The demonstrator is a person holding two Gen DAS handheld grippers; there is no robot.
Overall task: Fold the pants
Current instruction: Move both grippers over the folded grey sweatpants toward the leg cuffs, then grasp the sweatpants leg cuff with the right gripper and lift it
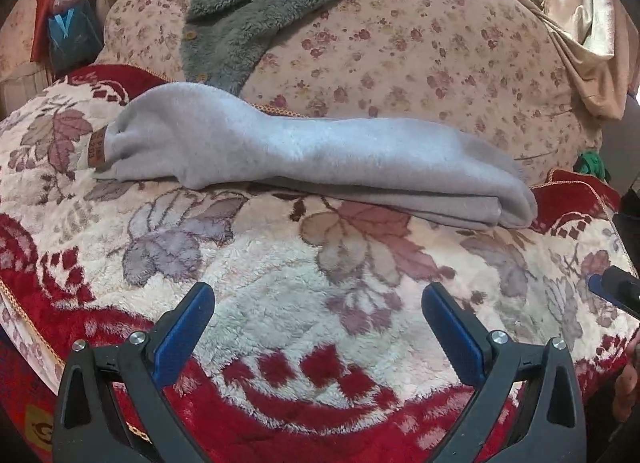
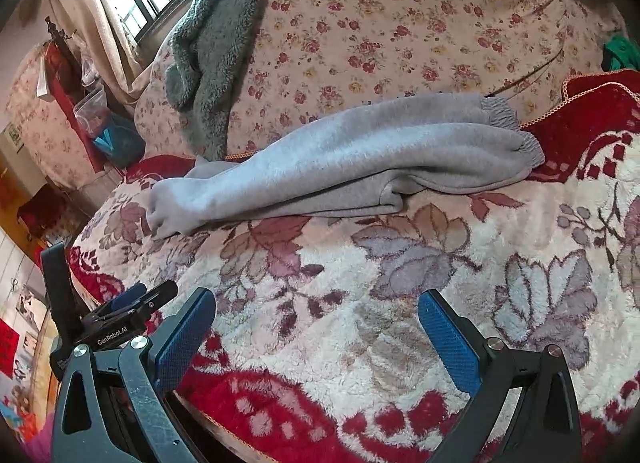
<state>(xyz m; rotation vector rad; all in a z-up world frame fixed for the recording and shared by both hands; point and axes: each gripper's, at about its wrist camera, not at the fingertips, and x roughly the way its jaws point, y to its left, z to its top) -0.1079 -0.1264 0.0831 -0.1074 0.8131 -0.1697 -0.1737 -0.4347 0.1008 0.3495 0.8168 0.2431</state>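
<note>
The grey pants (image 1: 304, 159) lie folded into a long, narrow bundle across the far part of a plush blanket (image 1: 280, 291) patterned with red borders and leaves, close against the flowered quilt (image 1: 420, 51) behind them. The left gripper (image 1: 318, 327) hangs over the blanket near the camera, its blue-padded fingers spread wide with nothing between them, well apart from the pants. The right gripper (image 2: 316, 333) is spread just as wide and holds nothing, likewise short of the bundle. The left wrist view shows a small brown label (image 1: 97, 150) at the left end of the pants and a rounded fold at their right end, which the other camera does not catch. The right wrist view shows what the left one misses: the ribbed waistband (image 2: 516, 131) gathered at the right end, lying at the red edge of the blanket, and the left gripper's black body beside its own left finger. Both views show a grey-green fleece garment (image 1: 256, 7) draped over the quilt behind the pants, and a bit of green cloth (image 2: 620, 51) at the far right.
</note>
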